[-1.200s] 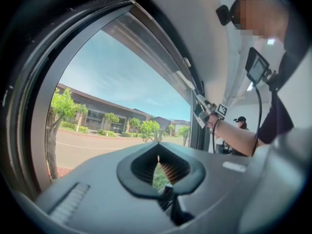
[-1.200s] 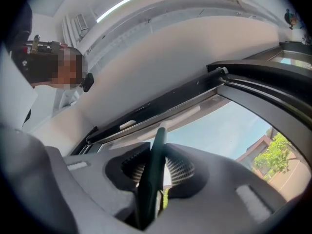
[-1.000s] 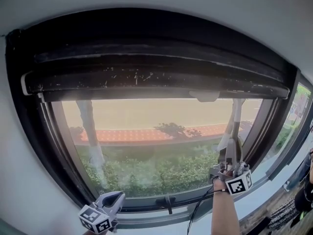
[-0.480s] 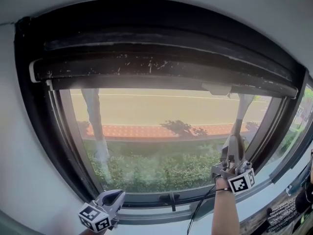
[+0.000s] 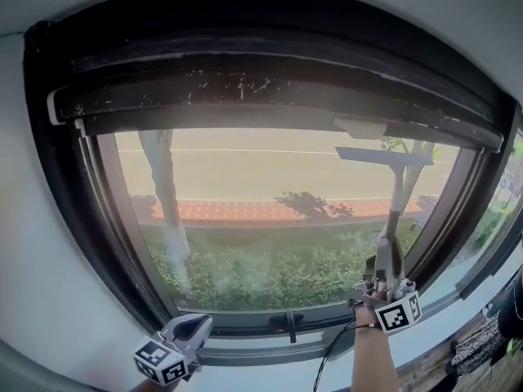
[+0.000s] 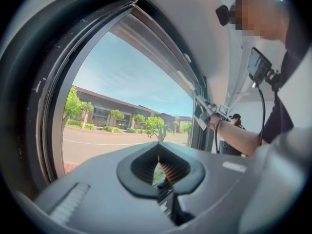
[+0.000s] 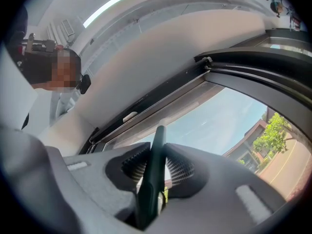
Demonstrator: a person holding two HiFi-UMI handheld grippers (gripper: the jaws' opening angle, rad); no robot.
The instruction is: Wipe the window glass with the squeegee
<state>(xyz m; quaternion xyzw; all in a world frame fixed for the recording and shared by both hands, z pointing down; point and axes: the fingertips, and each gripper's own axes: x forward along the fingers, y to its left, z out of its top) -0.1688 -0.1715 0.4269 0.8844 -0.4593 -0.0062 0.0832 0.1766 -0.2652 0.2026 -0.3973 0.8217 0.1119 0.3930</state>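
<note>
Clenched fingers (image 7: 178, 168) of the right gripper (image 5: 386, 274) grasp the squeegee (image 5: 398, 188) by the lower end of its dark handle, which stands between the ribbed pads and runs up past them. A forearm (image 5: 372, 362) holds that gripper up before the lower right corner of the window glass (image 5: 261, 186), and a black cable (image 5: 331, 348) hangs from it. From there the handle rises nearly upright along the right side of the glass. The blade lies level across the glass's upper right corner, just under the top rail; whether it presses on the pane cannot be told.

The left gripper (image 5: 194, 327) sits low, below the lower left corner of the glass, its fingers (image 6: 171, 171) closed tip to tip with nothing between them.

A dark window frame (image 5: 49, 178) surrounds the glass. A black latch handle (image 5: 288, 323) sits on the rail under the glass's lower edge, between the two grippers. A hazy whitish smear (image 5: 176, 256) clouds the lower left of the glass.

Beyond the glass come a green hedge (image 5: 270, 278), then a red brick strip (image 5: 245, 211), a pale tree trunk (image 5: 167, 194) toward the left side, and a tan road (image 5: 245, 166) farthest off.
</note>
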